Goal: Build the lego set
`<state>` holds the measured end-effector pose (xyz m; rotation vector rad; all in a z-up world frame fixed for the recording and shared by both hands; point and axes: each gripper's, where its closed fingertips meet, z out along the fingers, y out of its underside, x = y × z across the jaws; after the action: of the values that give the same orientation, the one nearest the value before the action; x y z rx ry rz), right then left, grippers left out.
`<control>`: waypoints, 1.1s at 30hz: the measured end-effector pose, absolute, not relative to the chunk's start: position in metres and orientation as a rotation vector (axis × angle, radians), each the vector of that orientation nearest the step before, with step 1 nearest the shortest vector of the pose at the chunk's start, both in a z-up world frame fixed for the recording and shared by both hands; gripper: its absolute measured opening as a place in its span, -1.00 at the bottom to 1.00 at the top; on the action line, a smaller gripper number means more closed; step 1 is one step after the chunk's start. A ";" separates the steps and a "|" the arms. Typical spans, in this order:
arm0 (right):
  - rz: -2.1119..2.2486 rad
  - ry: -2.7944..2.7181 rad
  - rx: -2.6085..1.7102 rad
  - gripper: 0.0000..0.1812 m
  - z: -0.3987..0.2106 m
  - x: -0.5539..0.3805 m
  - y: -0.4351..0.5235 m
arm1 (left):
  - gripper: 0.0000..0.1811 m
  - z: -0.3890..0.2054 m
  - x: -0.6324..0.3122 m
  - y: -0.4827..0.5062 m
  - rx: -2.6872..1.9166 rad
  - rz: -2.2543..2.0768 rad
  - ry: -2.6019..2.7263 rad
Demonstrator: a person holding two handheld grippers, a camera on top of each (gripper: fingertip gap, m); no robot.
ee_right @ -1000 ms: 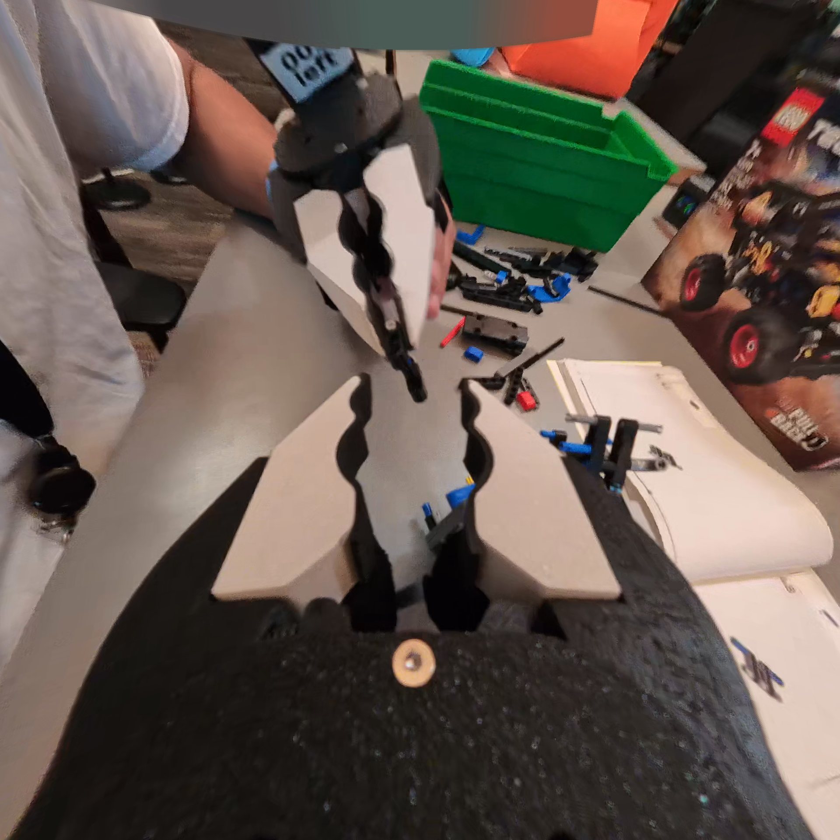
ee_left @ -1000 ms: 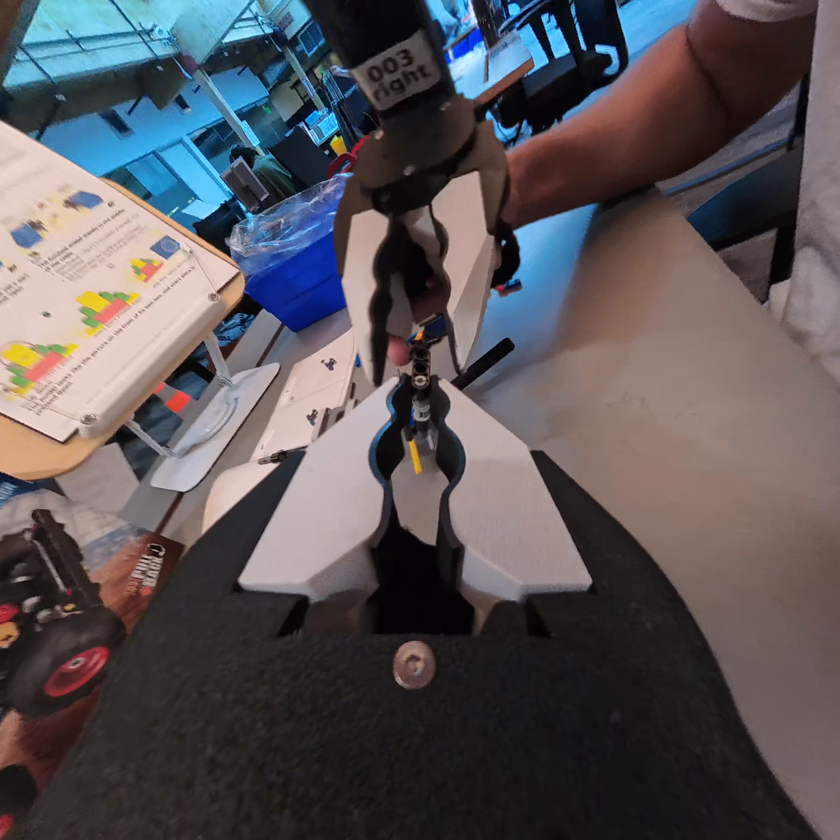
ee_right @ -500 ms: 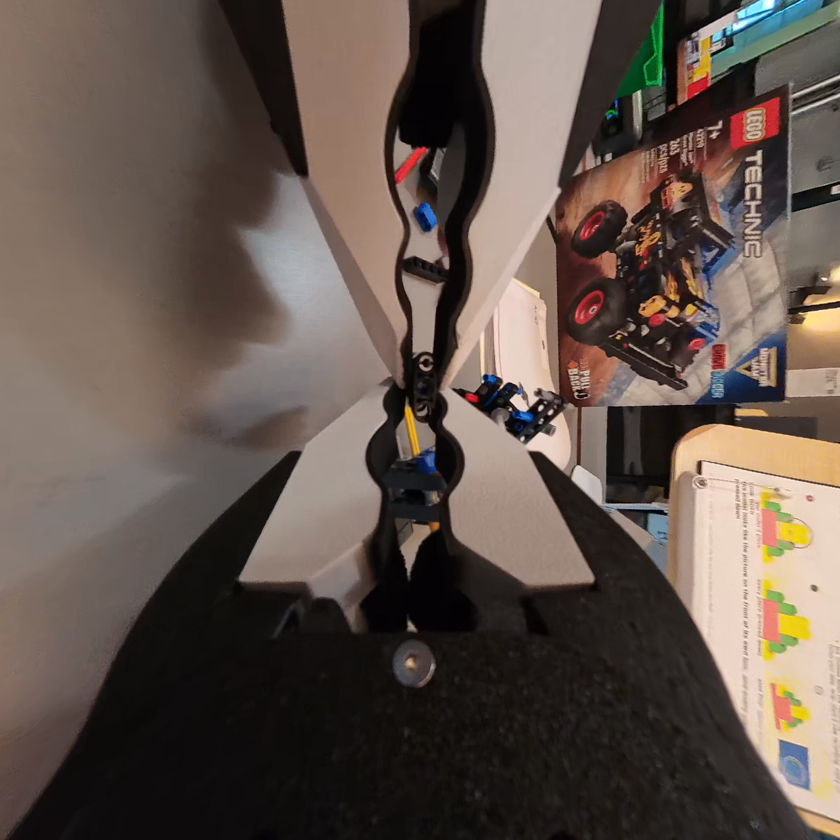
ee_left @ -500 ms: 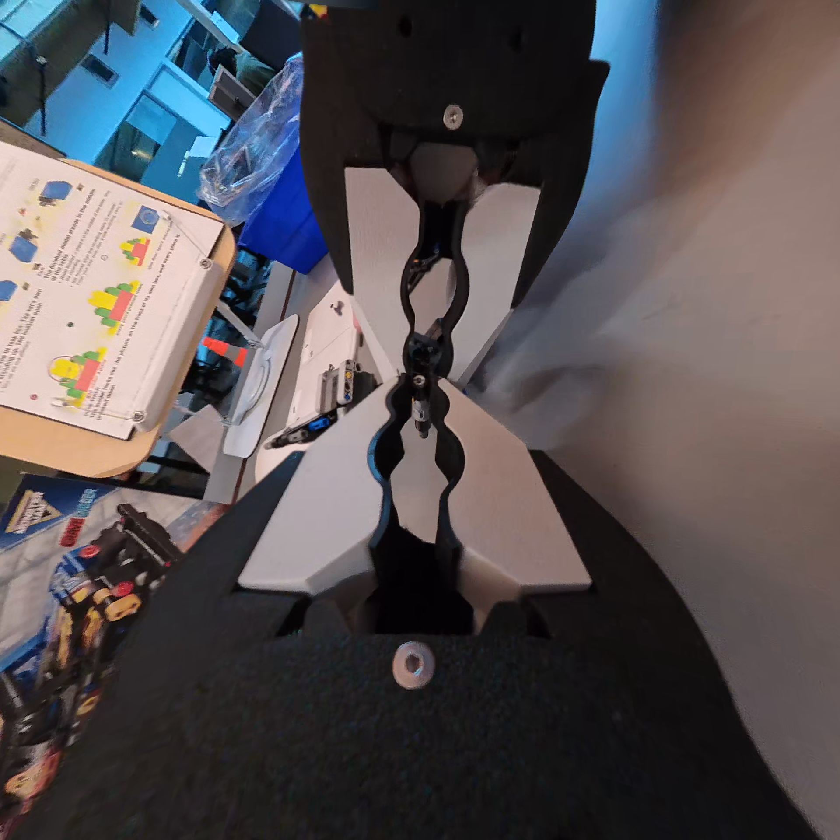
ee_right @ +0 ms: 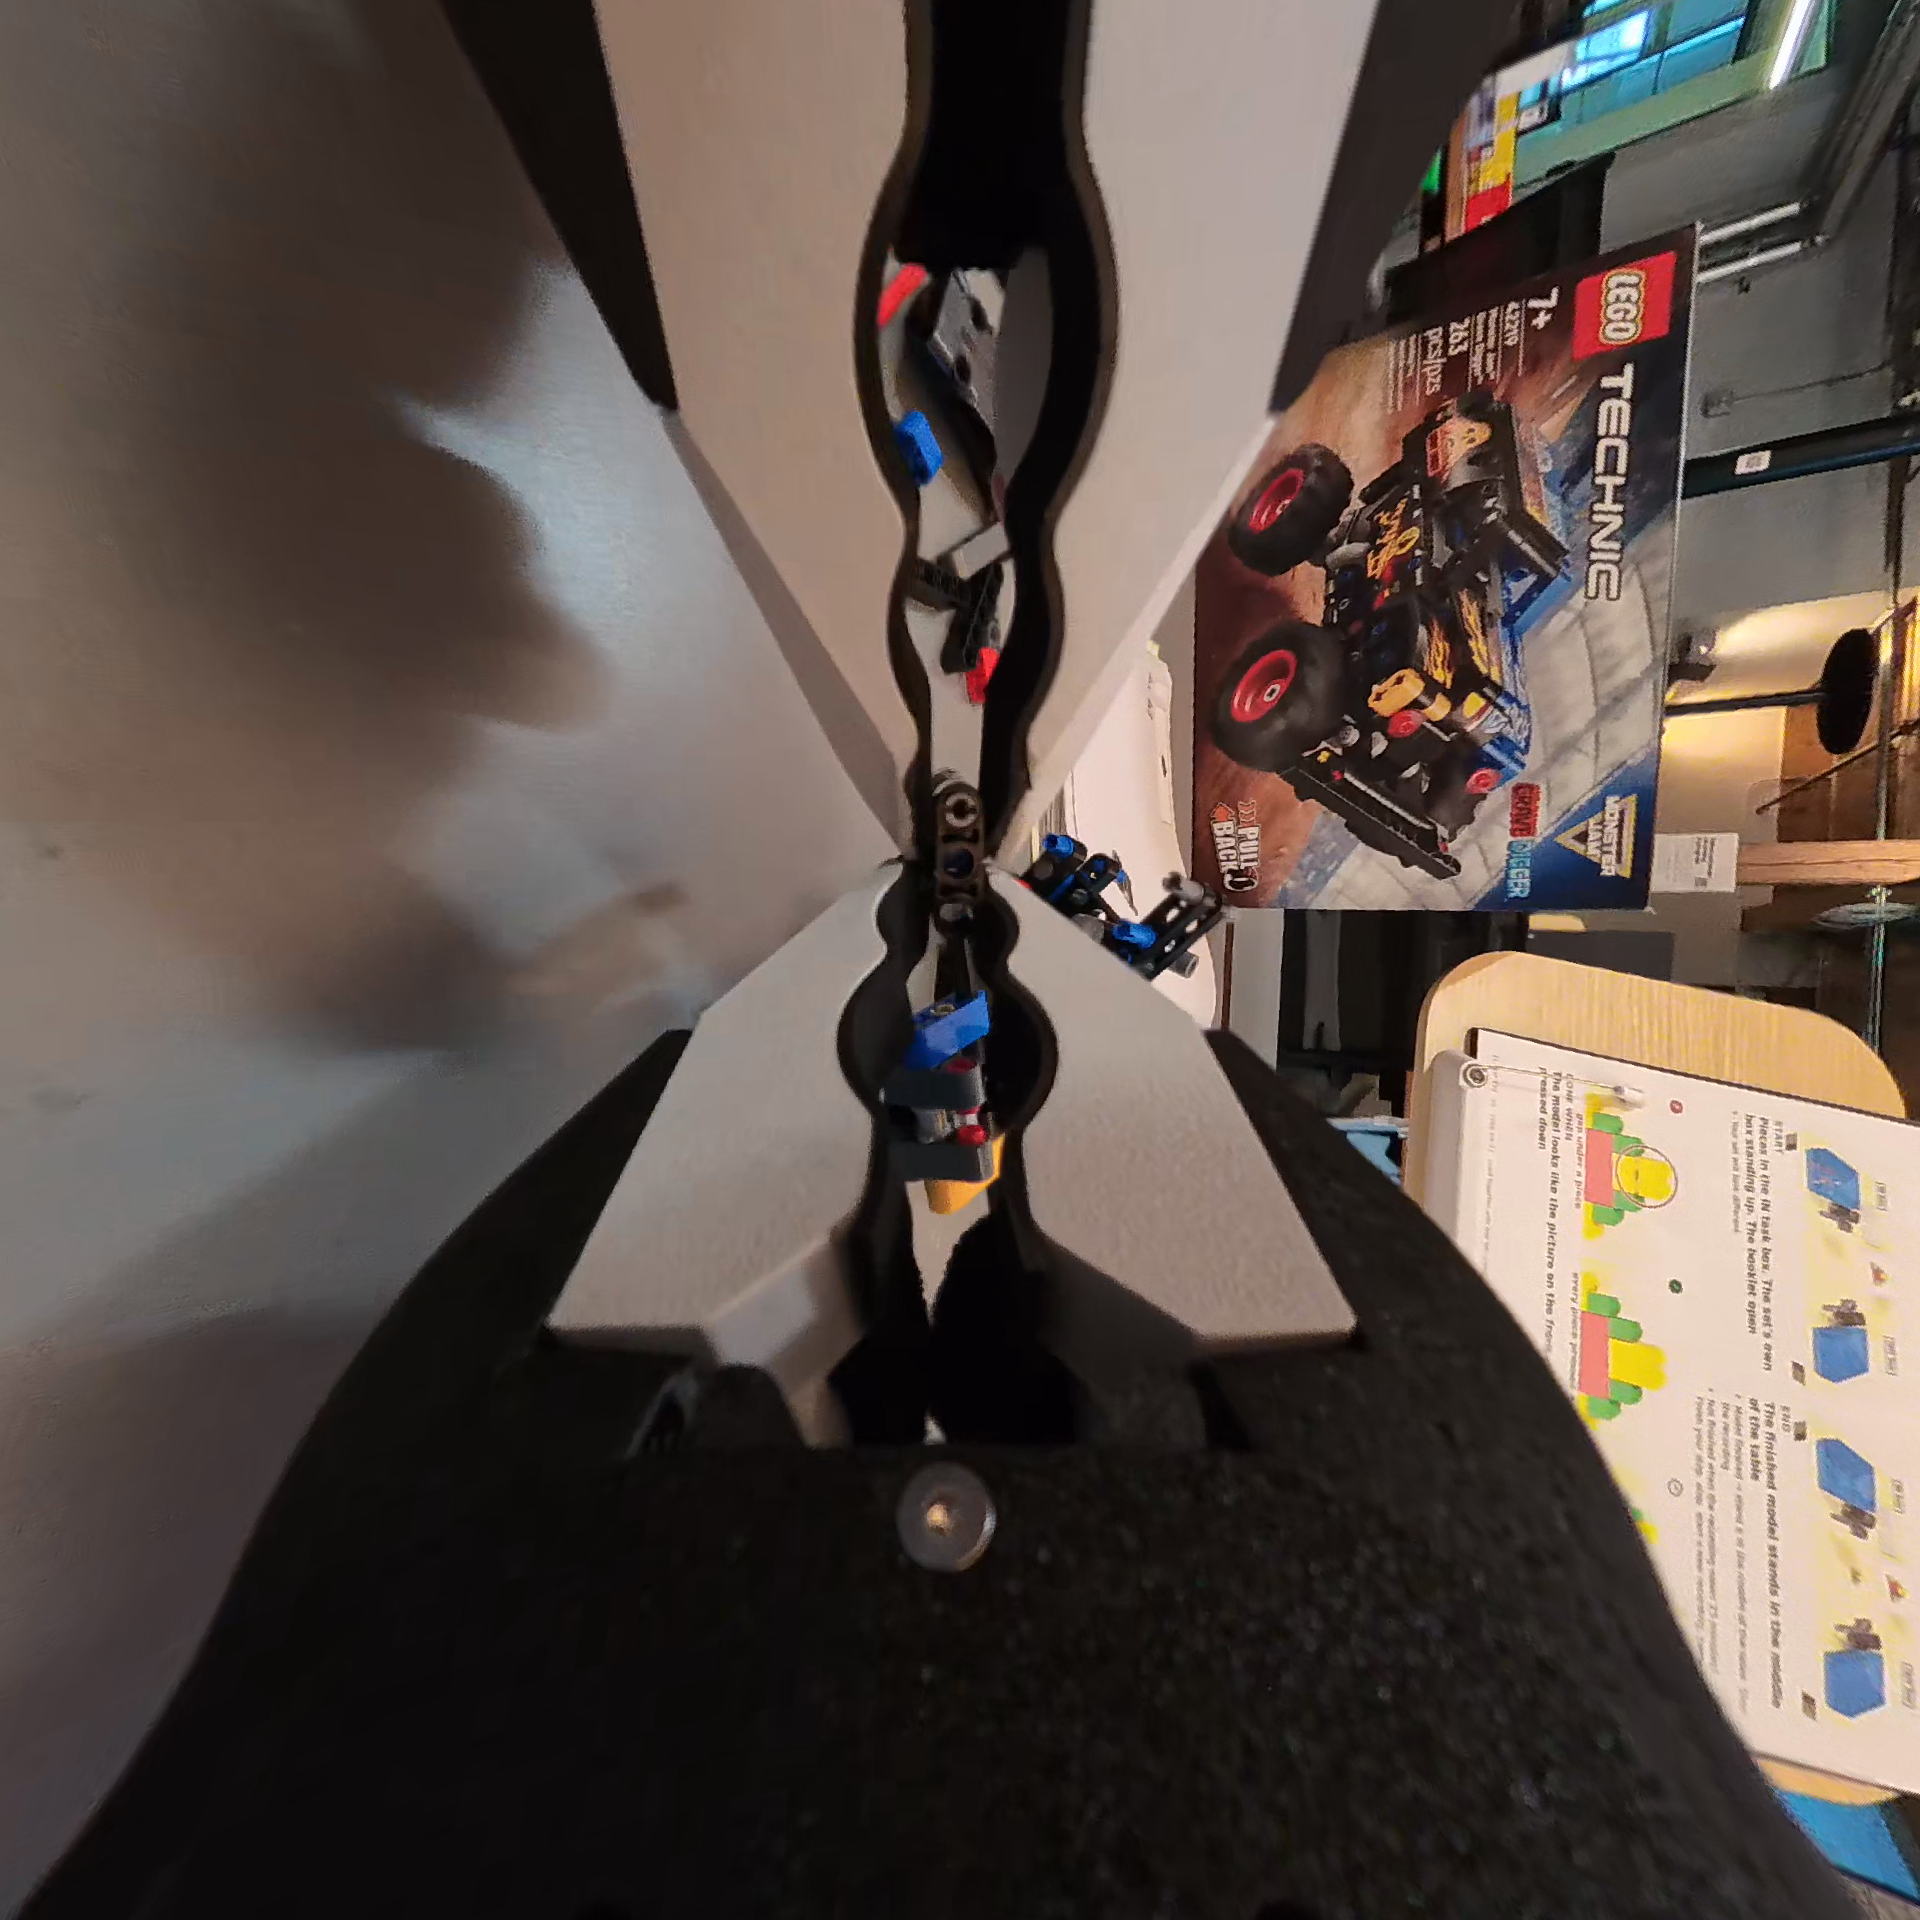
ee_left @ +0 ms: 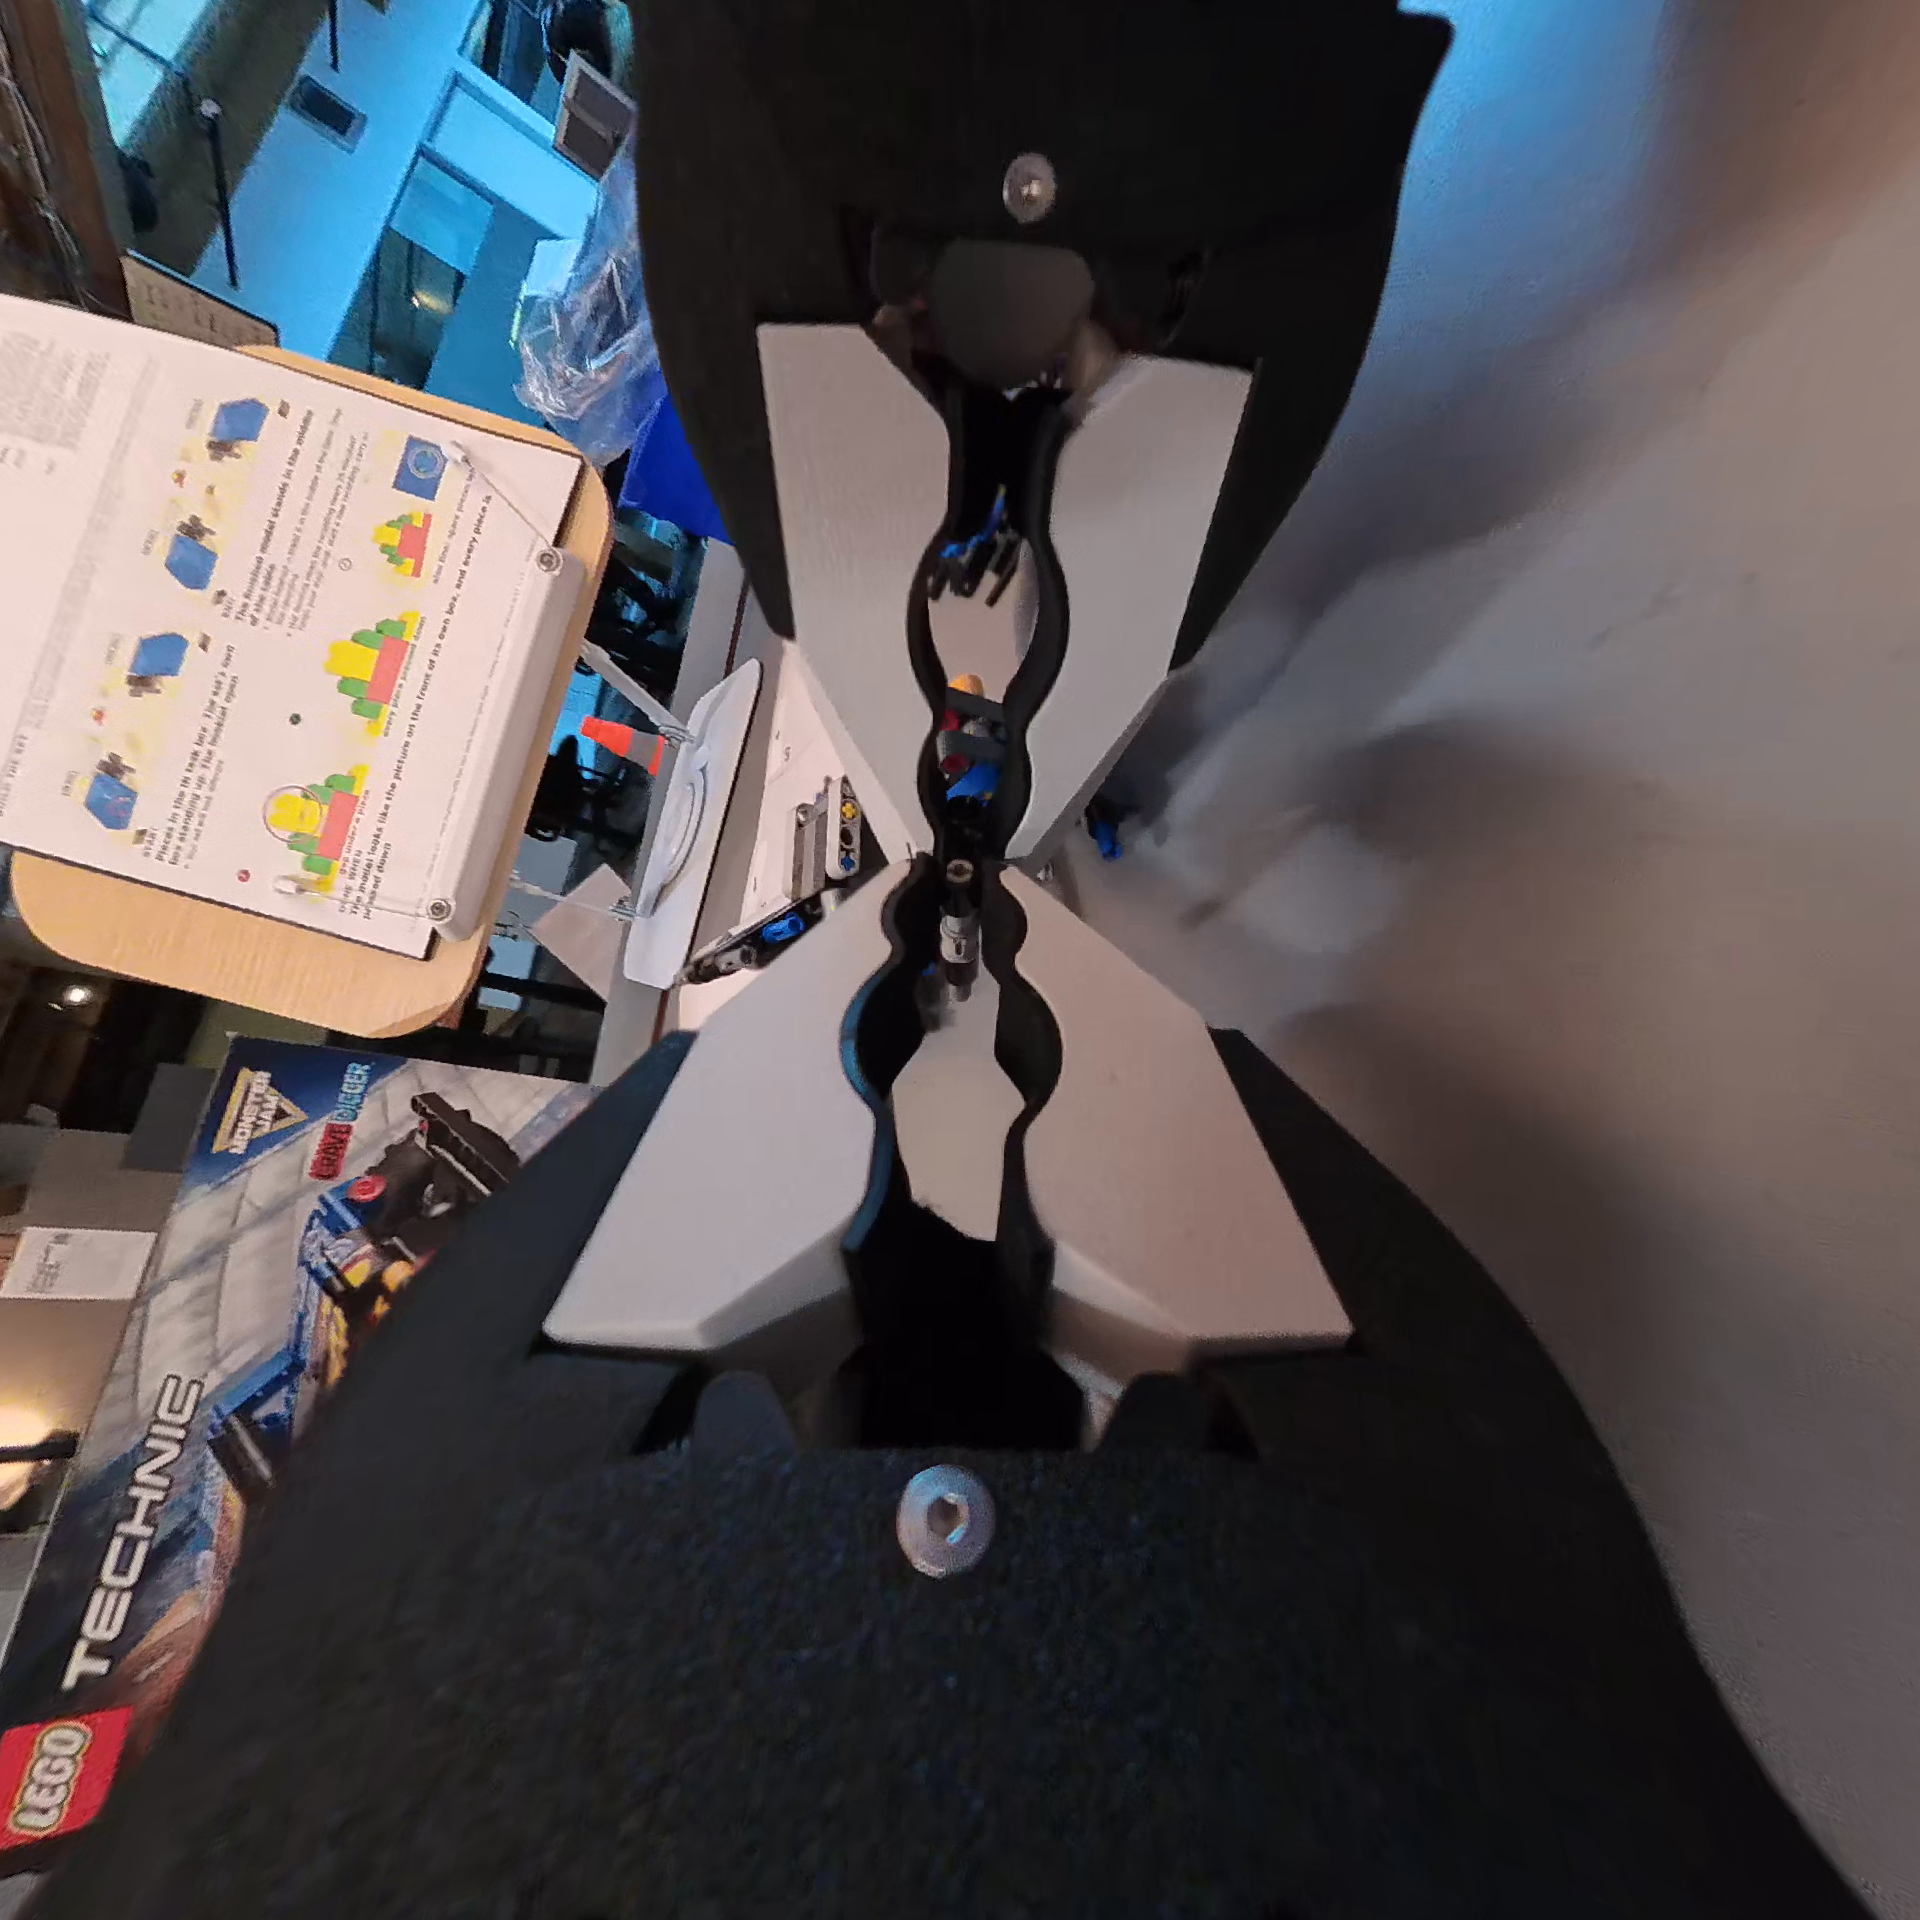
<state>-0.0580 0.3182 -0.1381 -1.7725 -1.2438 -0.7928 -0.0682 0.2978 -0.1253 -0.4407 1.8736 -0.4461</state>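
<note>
Could not tell where the black lego beam [ee_right: 956, 842] ended, hidden between the closed tips of both grippers. Lost the table [ee_left: 1558, 831] to blur on one side. Saw the set's box [ee_left: 156, 1455] cut off by the left edge, half behind the left gripper [ee_left: 951, 914].

Right gripper [ee_right: 951, 914] clamps a small lego assembly [ee_right: 943, 1081], tip-to-tip against left gripper [ee_right: 961, 800].
</note>
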 end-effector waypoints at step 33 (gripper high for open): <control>-0.276 -1.159 -1.756 -0.91 -0.126 -0.082 0.301 | -0.95 -0.134 -0.079 0.301 -0.486 -0.665 2.000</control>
<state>-0.0816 0.3014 -0.1257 -1.7559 -1.1585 -0.2755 -0.0789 0.3008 -0.1339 -0.4858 2.0004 -0.6653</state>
